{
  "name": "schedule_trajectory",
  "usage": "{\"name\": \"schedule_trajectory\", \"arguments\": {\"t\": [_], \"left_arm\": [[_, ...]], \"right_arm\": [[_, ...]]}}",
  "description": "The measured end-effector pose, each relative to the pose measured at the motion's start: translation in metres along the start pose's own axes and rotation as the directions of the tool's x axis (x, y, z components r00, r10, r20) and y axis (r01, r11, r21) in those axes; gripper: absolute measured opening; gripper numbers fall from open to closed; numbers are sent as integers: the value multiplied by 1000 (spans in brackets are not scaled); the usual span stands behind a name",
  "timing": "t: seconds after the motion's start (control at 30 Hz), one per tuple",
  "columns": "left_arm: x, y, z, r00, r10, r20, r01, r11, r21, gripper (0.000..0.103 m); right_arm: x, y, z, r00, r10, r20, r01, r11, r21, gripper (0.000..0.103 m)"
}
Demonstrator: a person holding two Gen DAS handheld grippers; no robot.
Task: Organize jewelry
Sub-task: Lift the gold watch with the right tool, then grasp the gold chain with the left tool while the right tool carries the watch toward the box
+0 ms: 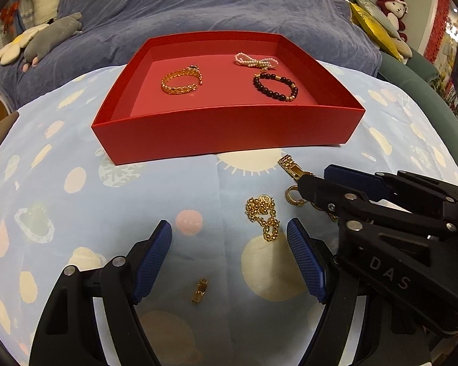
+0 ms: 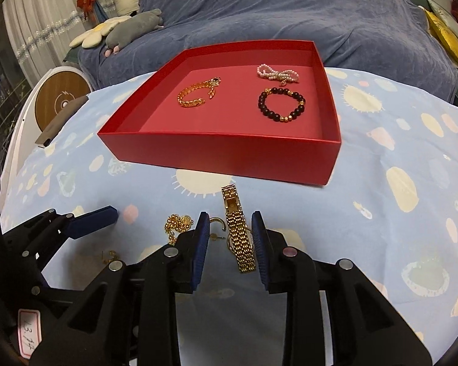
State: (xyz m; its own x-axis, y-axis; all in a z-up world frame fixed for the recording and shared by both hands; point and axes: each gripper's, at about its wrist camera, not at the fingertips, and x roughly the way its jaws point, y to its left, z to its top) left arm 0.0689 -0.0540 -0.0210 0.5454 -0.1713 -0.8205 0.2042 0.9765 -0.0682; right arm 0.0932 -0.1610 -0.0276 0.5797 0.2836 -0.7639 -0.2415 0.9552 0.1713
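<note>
Gold watch (image 2: 237, 238) between right fingers (image 2: 261, 244), parted, seemingly not pressing; left fingers (image 1: 305, 259) wide apart.

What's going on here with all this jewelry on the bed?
Someone is sorting jewelry into a red box with two handheld tools. Three pieces already lie in it: a gold bangle, a pearl bow and a dark bead bracelet. The right tool straddles a gold watch on the patterned cloth, its jaws apart. The left tool hangs open by a gold chain. A small gold clasp and a ring still lie outside.
</note>
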Motion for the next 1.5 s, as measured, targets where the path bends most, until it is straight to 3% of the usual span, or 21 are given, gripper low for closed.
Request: {"name": "schedule_trajectory", "arguments": {"t": [0.17,0.37,0.57,0.67,0.73,0.8,0.83,1.03,1.5], "left_arm": [[5,5,2,1000,-12,-8,12,1000,-8,75],[10,5,8,1000,-14,5,14,1000,-17,75],[16,-11,9,999,16,31,-17,999,40,73],[16,-17,9,998,39,57,-43,997,69,57],[15,-19,9,998,30,64,-35,996,83,31],[14,-20,8,997,33,68,-39,995,95,11],[14,-19,9,997,35,67,-41,995,93,7],[3,-10,17,998,-26,63,23,999,49,5],[-65,28,42,980,-90,178,97,995,-27,5]], "right_arm": [[9,-10,0,1000,-4,-19,4,999,38,13],[-20,-24,4,999,6,43,-11,995,102,13],[-39,-35,5,997,12,81,-23,991,132,12],[-45,-38,4,996,17,89,-29,990,137,12],[-49,-39,6,995,19,96,-33,990,139,12],[-54,-40,8,994,22,110,-38,989,144,12],[-57,-40,9,993,24,118,-41,988,147,12],[-81,-44,22,983,29,184,-60,985,161,12],[-107,-38,41,963,38,267,-86,981,171,12]]}}
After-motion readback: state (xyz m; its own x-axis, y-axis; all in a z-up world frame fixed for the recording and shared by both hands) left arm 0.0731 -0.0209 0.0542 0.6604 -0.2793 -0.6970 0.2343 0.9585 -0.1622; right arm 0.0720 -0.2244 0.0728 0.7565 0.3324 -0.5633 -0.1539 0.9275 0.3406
